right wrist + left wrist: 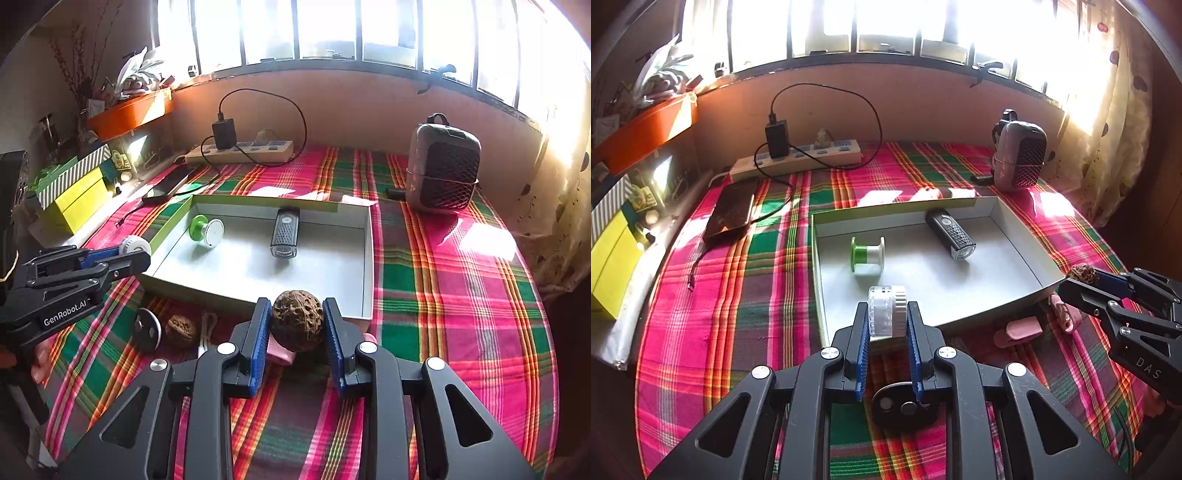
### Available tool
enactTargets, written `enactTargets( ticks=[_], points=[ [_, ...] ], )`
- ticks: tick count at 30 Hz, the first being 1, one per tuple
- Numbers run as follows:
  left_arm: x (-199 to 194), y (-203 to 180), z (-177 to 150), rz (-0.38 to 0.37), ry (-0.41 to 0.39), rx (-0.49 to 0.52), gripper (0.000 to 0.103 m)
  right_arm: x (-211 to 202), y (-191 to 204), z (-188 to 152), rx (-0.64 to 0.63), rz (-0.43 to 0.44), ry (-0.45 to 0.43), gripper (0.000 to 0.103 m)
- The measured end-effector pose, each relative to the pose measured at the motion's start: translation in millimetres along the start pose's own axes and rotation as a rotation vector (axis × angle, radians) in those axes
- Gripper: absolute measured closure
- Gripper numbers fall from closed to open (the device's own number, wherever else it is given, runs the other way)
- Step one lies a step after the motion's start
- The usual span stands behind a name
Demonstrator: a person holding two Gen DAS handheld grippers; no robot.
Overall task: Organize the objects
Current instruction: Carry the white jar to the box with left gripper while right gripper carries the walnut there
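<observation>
My left gripper (887,314) is shut on a clear and white round spool (886,311) and holds it above the near edge of the shallow white box (997,280). My right gripper (297,321) is shut on a brown walnut (297,320) just in front of the box's near wall (207,295). In the box lie a green spool (867,254) and a black bike light (951,233). The right gripper also shows in the left wrist view (1082,278); the left gripper shows in the right wrist view (133,253).
On the plaid cloth in front of the box lie a second walnut (181,329), a black round disc (147,329), a white cord (207,332) and pink clips (1017,330). A phone (731,208), power strip (798,158) and speaker (1019,157) stand behind the box.
</observation>
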State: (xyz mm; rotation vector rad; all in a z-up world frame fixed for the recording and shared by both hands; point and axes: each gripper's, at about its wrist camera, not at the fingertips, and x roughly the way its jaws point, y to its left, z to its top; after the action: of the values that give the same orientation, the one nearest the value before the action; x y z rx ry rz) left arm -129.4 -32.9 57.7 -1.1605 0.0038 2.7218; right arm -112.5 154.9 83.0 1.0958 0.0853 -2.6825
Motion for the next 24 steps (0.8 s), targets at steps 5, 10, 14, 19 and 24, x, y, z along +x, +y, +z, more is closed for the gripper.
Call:
enactTargets(
  ticks=[5,10,14,19,24],
  points=[
    [18,-3,16,-0.025,0.016,-0.013,0.086,16,-7,19,0.004,-0.006,0.0,0.073],
    [34,29,29,-0.039,0.021,-0.008,0.086,37,-16,36,0.012,-0.017,0.013,0.073],
    [35,42,29,-0.053,0.023,0.001,0.086,55,-25,47,0.026,-0.026,0.028,0.073],
    [49,72,34,-0.06,0.045,0.006,0.086,76,-32,57,0.034,-0.025,0.044,0.073],
    [56,81,31,-0.055,0.064,0.011,0.086,96,-35,65,0.027,-0.017,0.064,0.073]
  ],
)
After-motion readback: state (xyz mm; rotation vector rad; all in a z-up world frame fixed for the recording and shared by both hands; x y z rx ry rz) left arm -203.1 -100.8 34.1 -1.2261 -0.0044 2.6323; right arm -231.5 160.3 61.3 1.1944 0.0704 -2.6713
